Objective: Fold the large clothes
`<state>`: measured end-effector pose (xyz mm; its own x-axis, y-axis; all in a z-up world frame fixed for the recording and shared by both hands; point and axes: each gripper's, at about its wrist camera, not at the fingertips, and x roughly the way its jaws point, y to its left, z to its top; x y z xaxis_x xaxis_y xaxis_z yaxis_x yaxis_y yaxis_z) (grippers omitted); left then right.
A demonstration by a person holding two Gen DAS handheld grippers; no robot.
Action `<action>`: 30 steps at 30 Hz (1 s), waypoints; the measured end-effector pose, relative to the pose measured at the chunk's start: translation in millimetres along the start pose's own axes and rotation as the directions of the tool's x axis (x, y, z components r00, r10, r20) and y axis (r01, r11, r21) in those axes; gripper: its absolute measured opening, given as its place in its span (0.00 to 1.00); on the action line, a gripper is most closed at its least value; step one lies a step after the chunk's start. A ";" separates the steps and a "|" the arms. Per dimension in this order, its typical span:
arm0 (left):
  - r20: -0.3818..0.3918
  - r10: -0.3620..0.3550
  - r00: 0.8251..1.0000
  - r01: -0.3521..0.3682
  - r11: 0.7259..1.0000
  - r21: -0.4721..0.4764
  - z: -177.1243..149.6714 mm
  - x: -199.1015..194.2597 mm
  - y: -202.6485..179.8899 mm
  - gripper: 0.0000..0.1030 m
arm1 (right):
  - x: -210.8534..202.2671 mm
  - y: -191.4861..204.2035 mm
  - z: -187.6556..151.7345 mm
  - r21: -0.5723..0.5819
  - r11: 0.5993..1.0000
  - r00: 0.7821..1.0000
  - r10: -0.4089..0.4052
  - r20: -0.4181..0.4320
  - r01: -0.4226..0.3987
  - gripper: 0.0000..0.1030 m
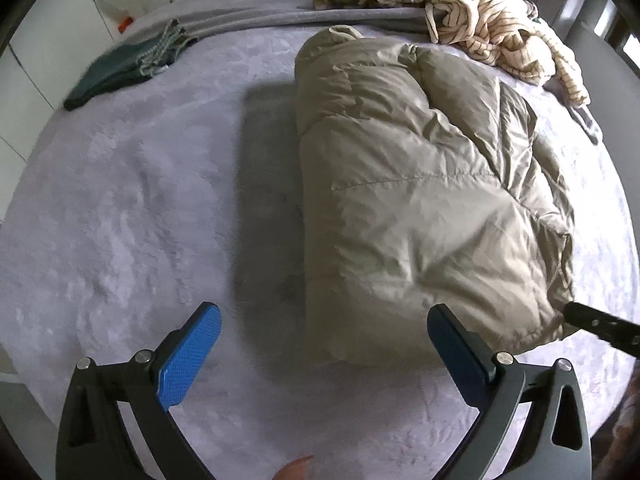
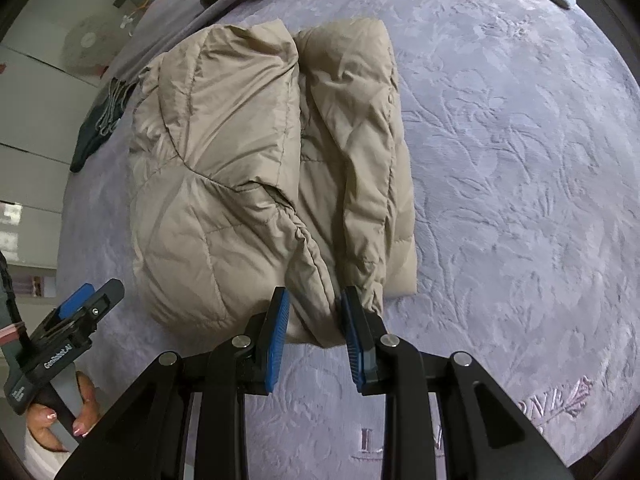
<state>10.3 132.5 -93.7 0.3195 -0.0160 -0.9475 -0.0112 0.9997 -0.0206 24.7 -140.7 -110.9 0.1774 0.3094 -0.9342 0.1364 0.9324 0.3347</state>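
A beige puffer jacket (image 1: 420, 200) lies folded lengthwise on the lilac bedspread (image 1: 140, 220); it also shows in the right wrist view (image 2: 240, 168), with both sleeves laid over the body. My left gripper (image 1: 324, 336) is open and empty, hovering above the bedspread at the jacket's near left corner. My right gripper (image 2: 314, 320) has its blue pads either side of a sleeve cuff (image 2: 316, 316) at the jacket's near edge, jaws partly closed around it. The right gripper's tip shows in the left wrist view (image 1: 600, 328), and the left gripper in the right wrist view (image 2: 76, 312).
A dark green folded garment (image 1: 124, 68) lies at the far left of the bed. A pile of striped cream and brown clothes (image 1: 472, 12) sits at the far edge. A grey blanket (image 1: 248, 20) runs across the back. White cabinets (image 2: 28, 120) stand to the left.
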 end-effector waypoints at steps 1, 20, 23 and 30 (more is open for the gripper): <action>0.002 -0.004 1.000 0.004 1.000 0.006 -1.5 -1.0 -0.1 1.00 | -3.6 0.6 -2.4 0.002 1.000 1.000 -0.004 0.002 0.004 0.29; 0.109 0.032 0.994 -0.028 0.999 -0.032 -29.3 -92.0 -14.2 1.00 | -83.2 21.6 -39.5 -0.092 0.991 0.990 -0.082 0.113 0.092 0.45; 0.158 0.048 0.986 -0.044 0.999 -0.029 -32.2 -116.6 -21.2 1.00 | -110.3 29.1 -42.4 -0.119 0.983 0.975 -0.116 0.192 0.141 0.64; 0.216 0.052 0.975 -0.043 0.998 -0.048 -33.3 -156.6 -28.1 1.00 | -157.4 47.5 -44.6 -0.157 0.970 0.932 -0.123 0.341 0.185 0.85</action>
<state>-70.9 106.4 44.7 0.5154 0.0405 -0.8560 -0.0707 0.9975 0.0047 -40.2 -136.8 46.5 0.4812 0.1099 -0.8697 0.0122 0.9912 0.1321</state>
